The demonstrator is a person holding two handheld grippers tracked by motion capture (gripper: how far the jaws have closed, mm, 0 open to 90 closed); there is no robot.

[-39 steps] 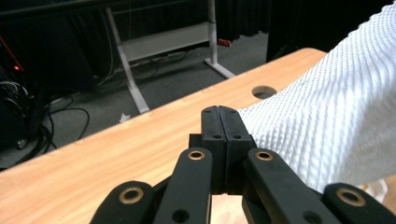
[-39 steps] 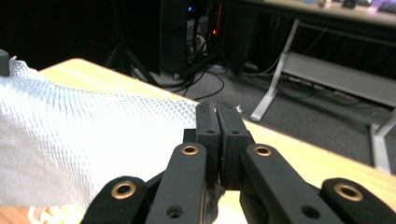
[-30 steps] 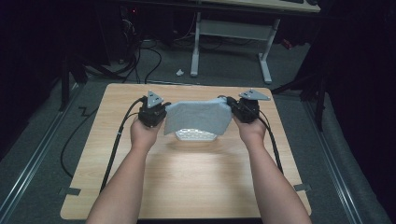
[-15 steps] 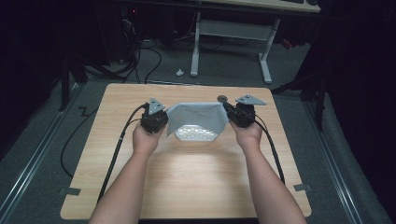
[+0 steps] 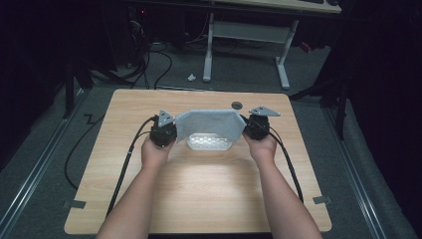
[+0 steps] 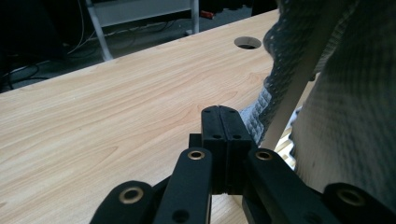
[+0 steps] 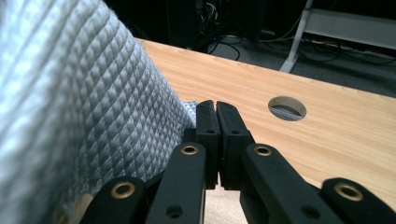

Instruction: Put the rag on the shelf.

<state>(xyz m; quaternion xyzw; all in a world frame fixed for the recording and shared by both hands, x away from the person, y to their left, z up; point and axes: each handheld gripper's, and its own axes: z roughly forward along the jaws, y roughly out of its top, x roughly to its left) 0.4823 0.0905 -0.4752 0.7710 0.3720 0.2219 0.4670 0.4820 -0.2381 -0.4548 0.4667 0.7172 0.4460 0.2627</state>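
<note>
**Cloth stretched wider, held low over the basket**

Dark floor with cables and a white desk frame lies beyond the wooden table (image 5: 199, 189), which has a round hole (image 5: 237, 105) near its far edge. Compared with a second ago, the two grippers have moved farther apart and toward the far side of the table, and the grey cloth (image 5: 209, 123), which then sagged in a rounder bundle, is now pulled taut into a wide, flat-topped band. Half a second ago the spread was nearly the same; the hands have since shifted only slightly.

Its long axis runs left to right across the table, from one gripper to the other, with the top edge straight and the lower edge hanging toward the person. Below it a white perforated basket (image 5: 209, 143) rests on the table, partly covered by the cloth.

Left gripper (image 5: 169, 124) has its jaws pressed together on the cloth's left end; right gripper (image 5: 247, 124) is likewise clamped on the right end. Both gripper views show the jaws closed with quilted fabric alongside.
</note>
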